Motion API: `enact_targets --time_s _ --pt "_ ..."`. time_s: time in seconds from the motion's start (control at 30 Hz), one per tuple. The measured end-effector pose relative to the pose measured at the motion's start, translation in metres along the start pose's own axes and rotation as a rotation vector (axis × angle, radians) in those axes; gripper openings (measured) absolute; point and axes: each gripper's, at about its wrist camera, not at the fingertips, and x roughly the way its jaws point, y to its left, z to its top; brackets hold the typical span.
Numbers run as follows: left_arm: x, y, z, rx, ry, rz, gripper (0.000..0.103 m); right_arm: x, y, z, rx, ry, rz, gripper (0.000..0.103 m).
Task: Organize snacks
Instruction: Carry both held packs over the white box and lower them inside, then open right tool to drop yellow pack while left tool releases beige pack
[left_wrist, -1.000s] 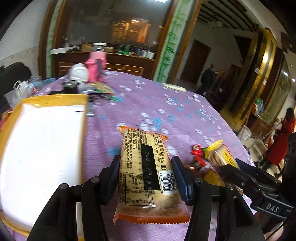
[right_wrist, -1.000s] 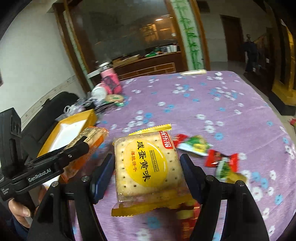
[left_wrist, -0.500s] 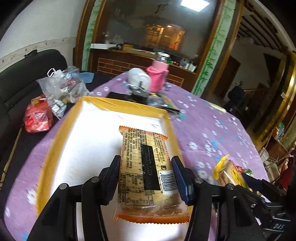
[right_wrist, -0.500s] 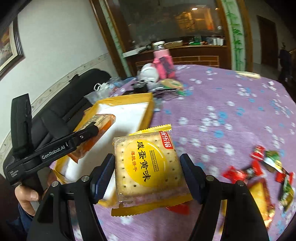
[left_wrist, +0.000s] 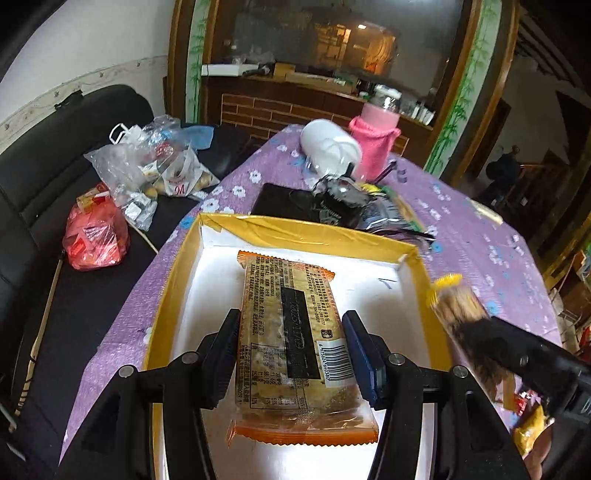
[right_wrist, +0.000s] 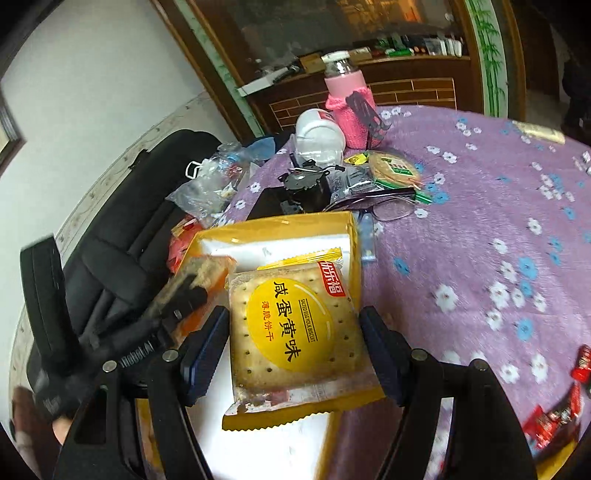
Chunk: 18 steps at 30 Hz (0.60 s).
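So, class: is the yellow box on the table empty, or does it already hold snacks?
Empty, as far as visible. The yellow box shows only bare white floor; both biscuit packets remain gripped above it.

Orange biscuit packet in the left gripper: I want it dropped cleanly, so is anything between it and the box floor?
Nothing visible. The orange biscuit packet, clamped in the left gripper, hangs over the yellow box, whose white floor shows bare.

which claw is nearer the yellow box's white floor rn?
Left. The left claw hangs over the yellow box interior with its packet; the right claw is at the box's right rim.
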Motion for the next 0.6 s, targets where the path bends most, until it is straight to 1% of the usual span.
enact_targets --time_s 0.17,0.3,0.4,0.43,0.6 --pt "0.022 0.002 -0.002 -0.004 0.036 0.010 0.059 0.033 -0.001 0.016 0.040 0.038 -0.019 0.072" --pt "0.029 0.004 -0.003 0.001 0.041 0.026 0.059 0.054 -0.003 0.024 0.060 0.063 -0.039 0.071" --pt "0.032 0.004 -0.001 0.003 0.042 0.031 0.059 0.059 -0.001 0.028 0.049 0.050 -0.048 0.070" --pt "0.033 0.004 -0.001 0.001 0.043 0.033 0.059 0.061 0.000 0.030 0.048 0.055 -0.040 0.069" --pt "0.039 0.009 -0.002 -0.014 0.059 0.041 0.058 0.072 0.006 0.035 0.040 0.072 -0.035 0.068"
